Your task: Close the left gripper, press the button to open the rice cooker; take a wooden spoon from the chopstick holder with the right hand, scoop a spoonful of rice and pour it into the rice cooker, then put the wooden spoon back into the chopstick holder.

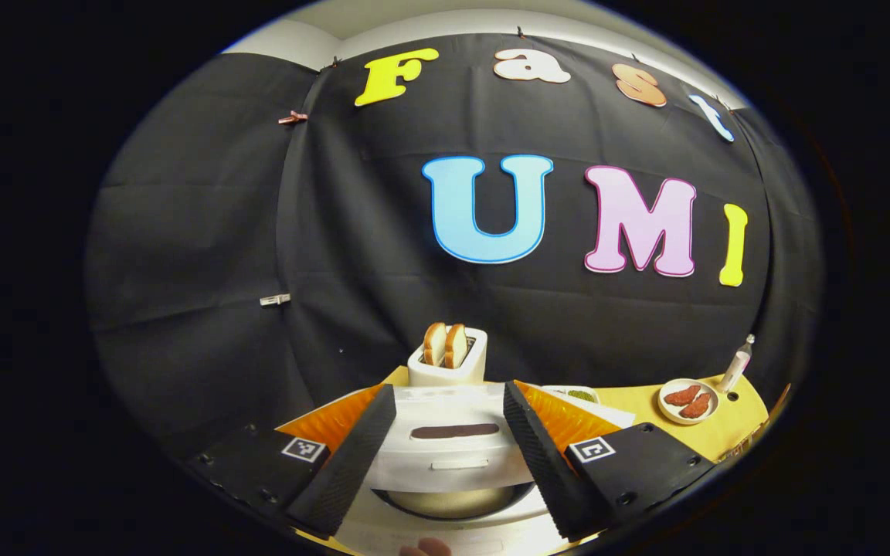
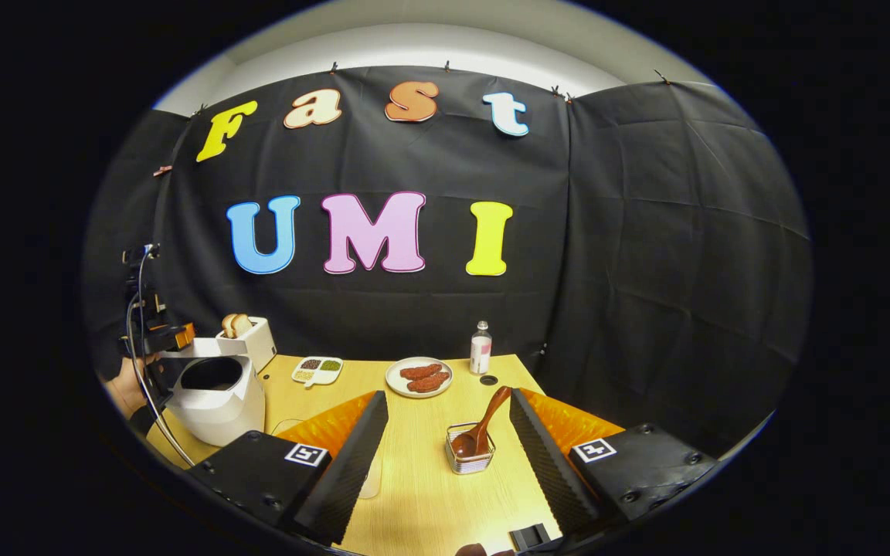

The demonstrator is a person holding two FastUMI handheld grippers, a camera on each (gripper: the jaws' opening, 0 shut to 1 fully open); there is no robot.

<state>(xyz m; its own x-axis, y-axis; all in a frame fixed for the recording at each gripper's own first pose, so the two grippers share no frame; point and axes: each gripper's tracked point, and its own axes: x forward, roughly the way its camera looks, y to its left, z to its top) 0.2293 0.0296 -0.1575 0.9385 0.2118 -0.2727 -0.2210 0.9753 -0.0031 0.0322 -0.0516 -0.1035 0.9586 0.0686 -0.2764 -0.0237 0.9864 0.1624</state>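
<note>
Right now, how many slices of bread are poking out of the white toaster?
2. Both tan bread slices stand upright side by side in the white toaster's top: one on the left, one on the right, behind the white rice cooker.

Premises: a staged kitchen set inside a recording booth, not a home. Black cloth (image 2: 646, 232) pinned up as walls on all sides, plain pale wall above it. One wooden counter (image 2: 422, 479) carries kitchen goods: rice cooker (image 2: 217, 398), toaster (image 2: 248, 340) with bread, plate of food (image 2: 419, 376), divided dish of grains (image 2: 317, 369), bottle (image 2: 480, 349), wire holder (image 2: 470, 455) with spoon (image 2: 484, 425).
</note>
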